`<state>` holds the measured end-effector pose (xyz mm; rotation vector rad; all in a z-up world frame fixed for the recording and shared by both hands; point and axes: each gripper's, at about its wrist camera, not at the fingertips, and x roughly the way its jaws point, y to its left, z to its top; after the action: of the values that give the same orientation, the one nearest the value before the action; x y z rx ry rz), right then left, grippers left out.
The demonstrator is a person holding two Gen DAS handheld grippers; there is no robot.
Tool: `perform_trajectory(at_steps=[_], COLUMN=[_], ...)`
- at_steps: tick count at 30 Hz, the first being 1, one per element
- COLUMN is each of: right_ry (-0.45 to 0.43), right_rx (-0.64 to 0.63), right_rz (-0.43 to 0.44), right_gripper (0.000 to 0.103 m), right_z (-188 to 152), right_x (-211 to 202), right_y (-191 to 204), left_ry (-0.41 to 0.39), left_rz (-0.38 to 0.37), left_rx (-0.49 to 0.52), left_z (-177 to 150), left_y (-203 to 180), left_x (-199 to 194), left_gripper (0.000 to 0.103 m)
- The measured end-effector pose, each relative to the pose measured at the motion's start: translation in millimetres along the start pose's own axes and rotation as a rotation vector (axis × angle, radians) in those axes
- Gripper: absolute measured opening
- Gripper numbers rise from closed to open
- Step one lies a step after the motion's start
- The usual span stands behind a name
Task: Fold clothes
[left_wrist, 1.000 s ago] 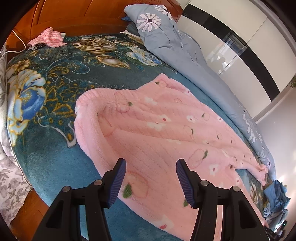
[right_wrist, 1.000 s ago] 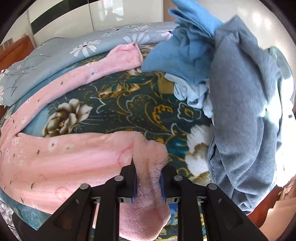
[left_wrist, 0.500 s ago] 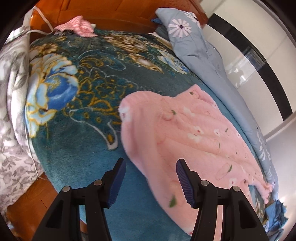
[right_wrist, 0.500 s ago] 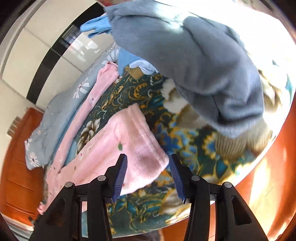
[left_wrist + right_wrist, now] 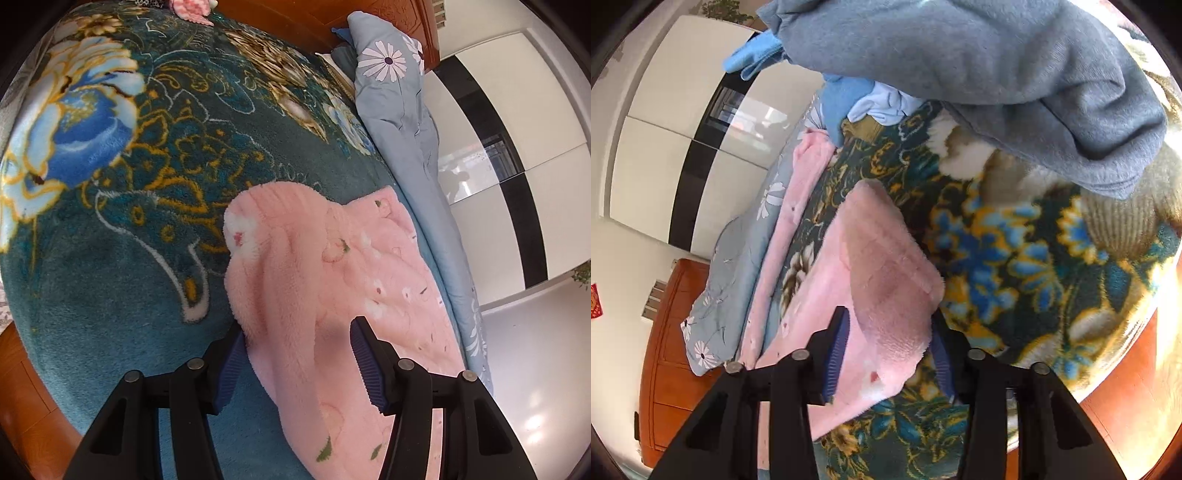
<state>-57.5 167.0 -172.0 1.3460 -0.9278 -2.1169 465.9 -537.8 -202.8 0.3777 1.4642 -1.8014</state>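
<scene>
Pink fleece garment on bed: left claw and right claw closing astride opposite ends, not yet pinching; next, secure grips and fold.

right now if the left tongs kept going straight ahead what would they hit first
Most likely the pink fleece garment: its edge already lies between the closing left tongs, with the teal floral blanket directly underneath. Depth is hard to judge here.

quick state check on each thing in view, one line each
pink fleece garment: spread on the bed, not yet folded
left gripper: closing, garment edge between its jaws
right gripper: closing, garment corner between its jaws
grey sweatshirt: crumpled, unfolded
blue clothes: bunched in a heap
</scene>
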Motion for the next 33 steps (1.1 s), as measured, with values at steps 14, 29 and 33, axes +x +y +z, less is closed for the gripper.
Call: perform_trajectory(at_steps=[14, 29, 33], right_ry=[-0.076, -0.079, -0.195], right_rx=[-0.142, -0.216, -0.33], right_rz=[-0.204, -0.318, -0.379], right_gripper=[0.01, 0.026, 0.028], right_z=[8, 7, 14], right_x=[-26, -39, -61], right_y=[-7, -2, 37], left_ry=[-0.037, -0.014, -0.136], left_rz=[0.044, 0.063, 0.189], left_rx=[0.117, 0.163, 0.211], left_z=[-11, -2, 16], left_y=[-4, 3, -2], left_x=[-20, -24, -55], left_gripper=[0.009, 0.023, 0.044])
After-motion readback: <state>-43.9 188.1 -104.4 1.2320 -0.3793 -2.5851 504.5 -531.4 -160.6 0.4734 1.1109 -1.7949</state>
